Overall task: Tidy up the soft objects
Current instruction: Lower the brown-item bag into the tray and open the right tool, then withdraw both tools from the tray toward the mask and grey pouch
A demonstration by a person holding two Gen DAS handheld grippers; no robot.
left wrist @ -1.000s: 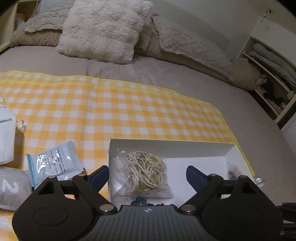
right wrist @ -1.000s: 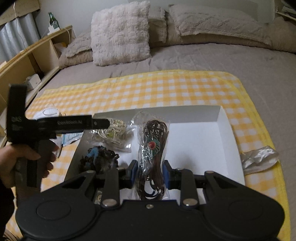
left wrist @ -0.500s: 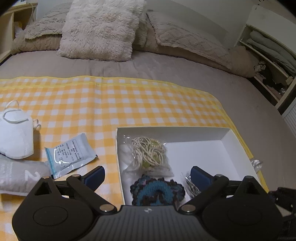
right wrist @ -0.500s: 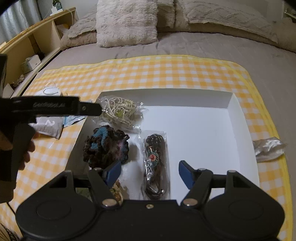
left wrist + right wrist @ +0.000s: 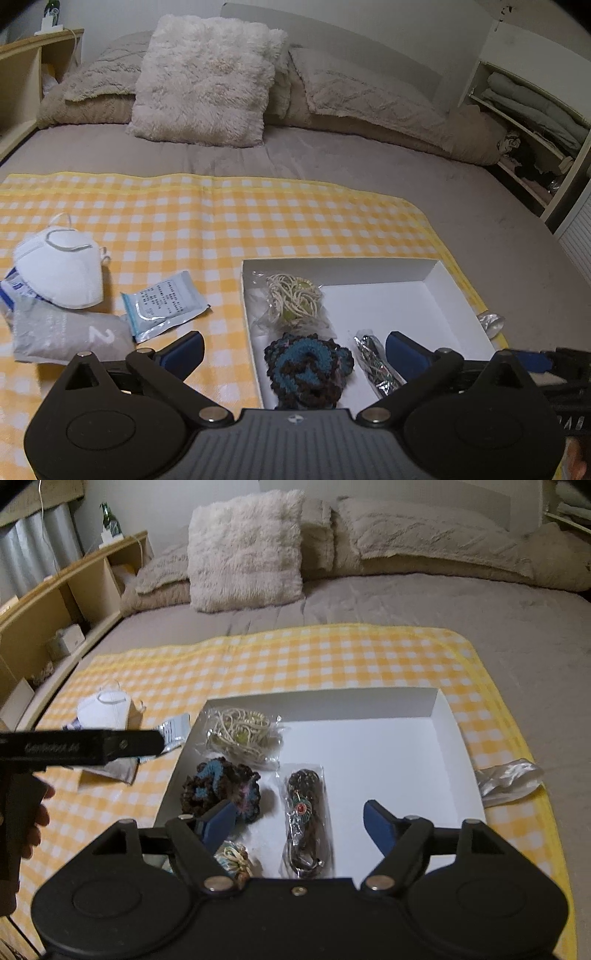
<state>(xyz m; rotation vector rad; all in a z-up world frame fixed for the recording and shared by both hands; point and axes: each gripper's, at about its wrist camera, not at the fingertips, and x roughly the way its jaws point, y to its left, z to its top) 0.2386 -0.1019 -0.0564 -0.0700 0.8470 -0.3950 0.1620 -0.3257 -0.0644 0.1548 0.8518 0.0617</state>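
A white box lies on a yellow checked cloth on the bed. In it are a bag of cream cord, a dark crocheted scrunchie, a bagged brown cord bundle and a small pale bundle. My right gripper is open and empty above the brown bundle. My left gripper is open and empty over the box's left edge, above the scrunchie. Left of the box lie a white mask, a blue-edged packet and a grey pouch.
A crumpled clear wrapper lies right of the box. Pillows line the head of the bed. A wooden shelf runs along the left side and a white shelf unit stands on the right.
My right gripper has opened, let go of the brown cord bundle in the box, and drawn back. My left gripper has pulled back and up, so the mask and pouch now show.
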